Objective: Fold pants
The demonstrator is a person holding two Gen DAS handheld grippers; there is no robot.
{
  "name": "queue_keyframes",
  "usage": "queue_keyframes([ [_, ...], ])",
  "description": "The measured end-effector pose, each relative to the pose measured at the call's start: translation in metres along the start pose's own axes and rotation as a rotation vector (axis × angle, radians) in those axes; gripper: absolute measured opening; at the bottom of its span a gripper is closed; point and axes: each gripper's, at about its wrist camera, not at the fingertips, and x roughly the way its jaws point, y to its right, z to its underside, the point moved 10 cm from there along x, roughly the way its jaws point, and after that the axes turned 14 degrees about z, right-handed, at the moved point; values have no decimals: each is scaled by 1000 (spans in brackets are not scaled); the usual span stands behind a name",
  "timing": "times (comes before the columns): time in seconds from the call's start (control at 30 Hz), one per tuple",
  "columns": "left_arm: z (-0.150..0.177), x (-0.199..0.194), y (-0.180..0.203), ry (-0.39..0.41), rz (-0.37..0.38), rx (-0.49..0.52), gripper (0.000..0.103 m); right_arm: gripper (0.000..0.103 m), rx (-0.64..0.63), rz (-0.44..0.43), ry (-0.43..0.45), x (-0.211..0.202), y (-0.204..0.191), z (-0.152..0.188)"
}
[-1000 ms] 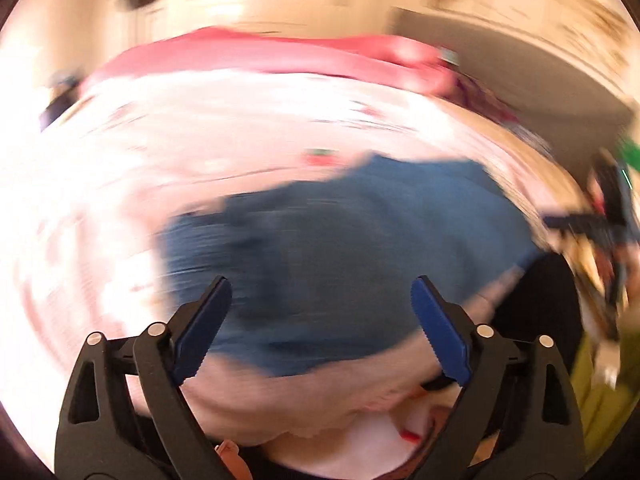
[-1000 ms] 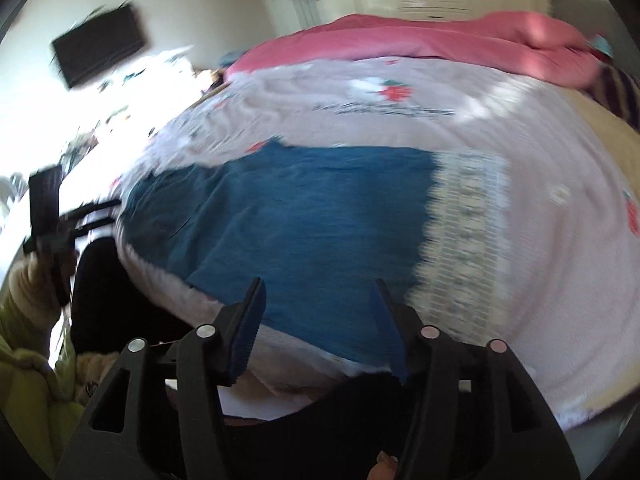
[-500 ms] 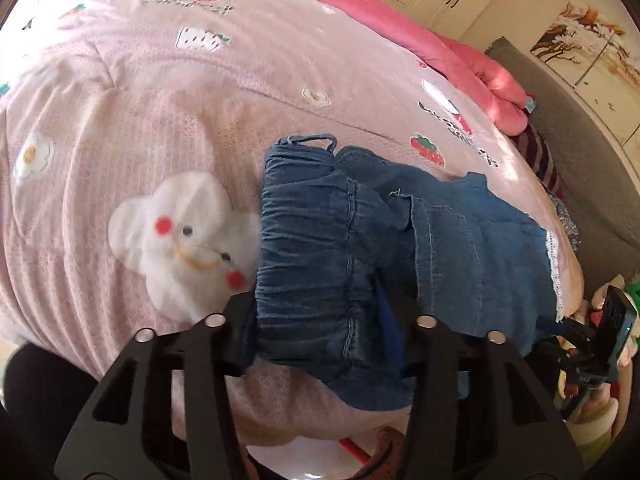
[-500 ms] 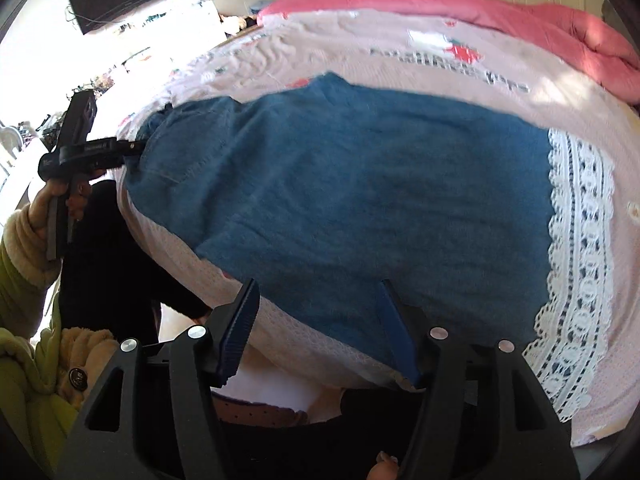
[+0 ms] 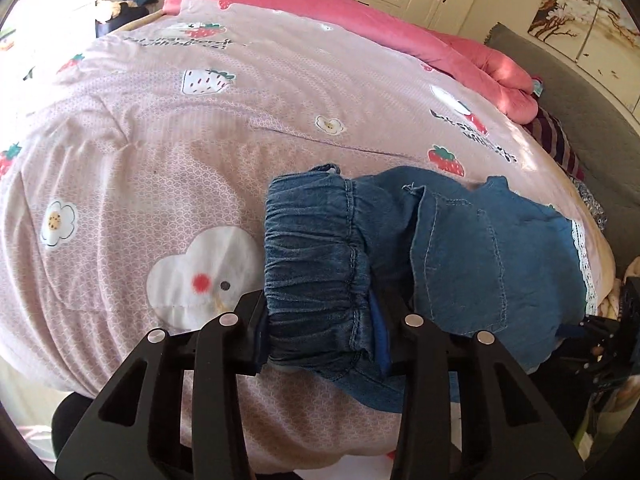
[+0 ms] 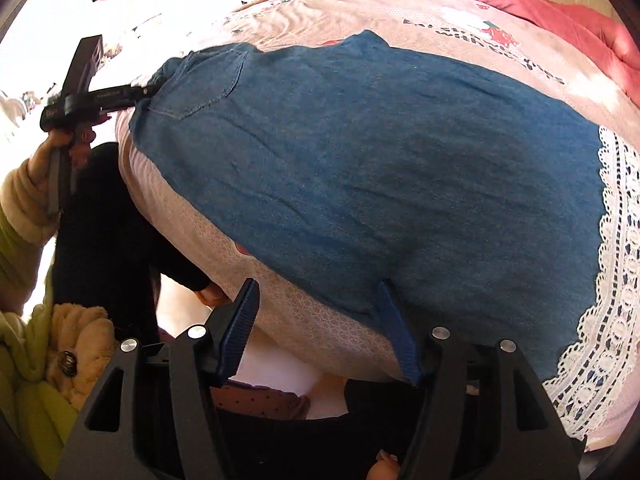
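Nearest: my left gripper [image 5: 320,332], angled steeply down, jaws closing on the gathered elastic waistband of the denim pants [image 5: 460,264]. My right gripper [image 6: 320,332], likewise tilted down, jaws part-open over the pants' near edge, gripping nothing. Pants lie flat on the pink strawberry bedspread [image 5: 180,140]. Farthest: red quilt [image 5: 360,12].

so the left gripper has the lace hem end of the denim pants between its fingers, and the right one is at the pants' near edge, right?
Not quite. The left gripper has the gathered elastic waistband of the denim pants between its fingers, closing on it, as the left wrist view shows. The lace hem lies at the other end. The right gripper is indeed at the pants' near edge.
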Motion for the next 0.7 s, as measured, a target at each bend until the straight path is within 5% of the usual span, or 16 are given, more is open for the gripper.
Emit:
queue_keyframes([
  [0.2,1,-24,1,41,-2,-22,54,59,103,60,137,-44,40,-18],
  [0.4,-13,-72,25,162,-60,43,74,59,293,129,170,-59,107,-11],
  [0.57,-23,-53,96,150,57,175,81,59,425,75,166,-54,135,-3],
  [0.7,-17,7,167,29,228,230,81,59,448,98,127,-46,148,4],
])
